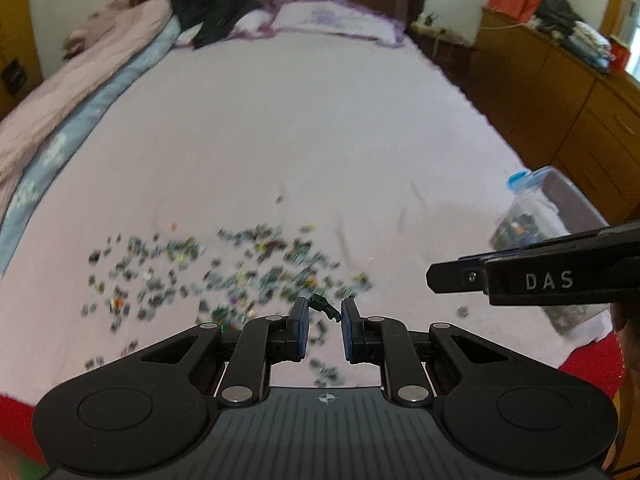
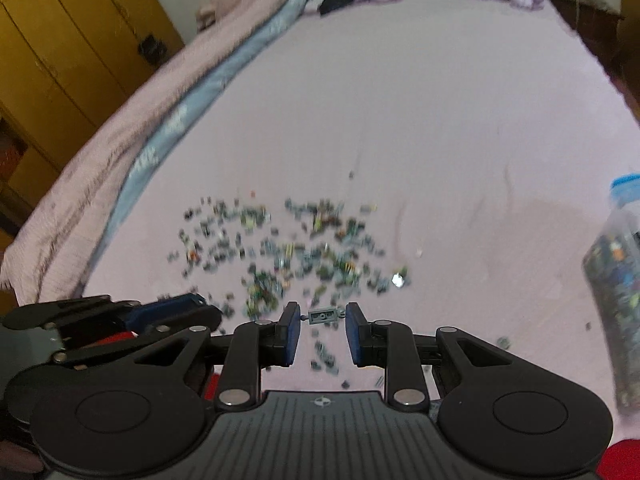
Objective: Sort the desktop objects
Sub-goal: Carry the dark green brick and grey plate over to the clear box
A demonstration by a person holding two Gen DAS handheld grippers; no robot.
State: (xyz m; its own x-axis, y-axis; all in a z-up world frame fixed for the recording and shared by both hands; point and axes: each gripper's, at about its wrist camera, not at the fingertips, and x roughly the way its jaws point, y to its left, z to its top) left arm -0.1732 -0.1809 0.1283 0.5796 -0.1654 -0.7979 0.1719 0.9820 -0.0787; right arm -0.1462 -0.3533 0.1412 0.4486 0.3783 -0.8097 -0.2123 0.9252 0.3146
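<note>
Many small toy bricks lie scattered on the pink bedsheet; they also show in the right wrist view. My left gripper is shut on a small dark green piece, held above the sheet. My right gripper is shut on a small grey plate piece, also above the sheet. The right gripper shows at the right in the left wrist view. The left gripper shows at the left in the right wrist view.
A clear plastic jar with a blue lid, part full of bricks, stands at the right; it also shows in the right wrist view. A folded quilt runs along the left. Pillows lie at the head. Wooden cabinets stand right.
</note>
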